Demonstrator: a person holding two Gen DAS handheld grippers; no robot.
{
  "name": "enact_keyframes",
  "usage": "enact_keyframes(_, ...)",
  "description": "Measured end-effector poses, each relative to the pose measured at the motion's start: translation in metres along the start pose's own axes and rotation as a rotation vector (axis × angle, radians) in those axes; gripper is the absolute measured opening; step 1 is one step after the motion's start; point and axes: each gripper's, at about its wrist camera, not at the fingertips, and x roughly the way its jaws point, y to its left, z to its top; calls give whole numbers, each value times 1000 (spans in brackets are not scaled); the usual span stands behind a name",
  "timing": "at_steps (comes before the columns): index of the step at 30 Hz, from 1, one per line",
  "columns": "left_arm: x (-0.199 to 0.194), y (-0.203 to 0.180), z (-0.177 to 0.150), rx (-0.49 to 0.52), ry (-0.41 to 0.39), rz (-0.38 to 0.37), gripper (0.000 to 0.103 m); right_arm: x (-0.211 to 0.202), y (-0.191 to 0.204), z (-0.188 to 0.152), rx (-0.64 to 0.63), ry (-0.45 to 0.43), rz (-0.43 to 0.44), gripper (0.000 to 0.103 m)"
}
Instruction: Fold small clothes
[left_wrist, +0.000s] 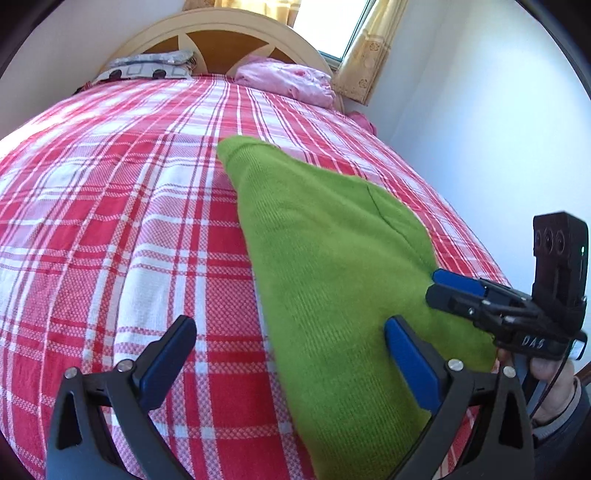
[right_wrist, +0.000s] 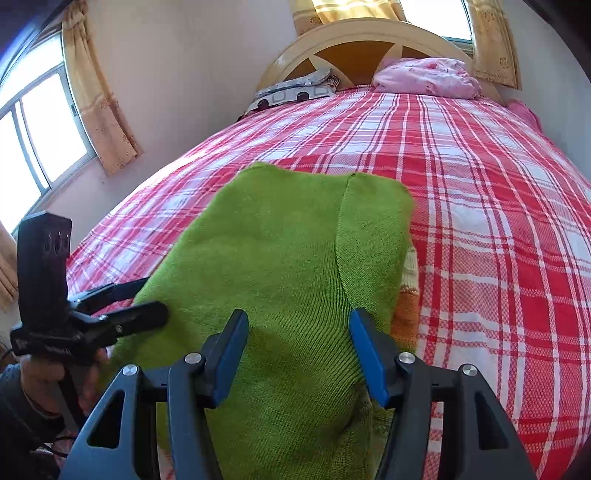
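Observation:
A green knit garment (left_wrist: 332, 266) lies folded on the bed, its far corner pointing towards the headboard. In the right wrist view, orange and cream stripes peek out under the green garment's (right_wrist: 280, 251) right edge. My left gripper (left_wrist: 290, 332) stands wide open at the garment's near left edge, with its right finger (left_wrist: 410, 362) over the cloth. My right gripper (right_wrist: 299, 321) is open too, hovering over the near part of the garment, and its pads press on nothing. Each view shows the other gripper from the side: the right gripper (left_wrist: 437, 285) and the left gripper (right_wrist: 155, 302).
The bed has a red and white plaid cover (left_wrist: 129, 221). At the head are a cream headboard (left_wrist: 221, 29), a pink bundle (left_wrist: 284, 79) and a patterned pillow (left_wrist: 147, 66). A wall (left_wrist: 480, 129) runs close along the bed's right side. Curtained windows (right_wrist: 37, 129) stand on the left.

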Motion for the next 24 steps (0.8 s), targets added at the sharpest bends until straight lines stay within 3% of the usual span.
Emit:
enact_keyframes(4, 14, -4, 5, 7, 41, -7, 103, -5, 0, 1, 6, -14, 13, 59)
enact_keyframes(7, 17, -1, 2, 0, 47, -24, 103, -21, -13, 4, 84, -67, 83, 59)
enact_keyframes(10, 16, -3, 0, 7, 42, -23, 103, -28, -33, 8, 165, -87, 84, 59)
enact_keyframes(13, 18, -10, -1, 31, 48, -21, 103, -24, -52, 13, 217, -79, 84, 59)
enact_keyframes(18, 24, -19, 1, 75, 74, -63, 103, 8, -83, 24, 348, 23, 170, 64)
enact_keyframes(24, 25, -17, 0, 68, 79, -83, 103, 40, -103, 30, 450, 59, 252, 66)
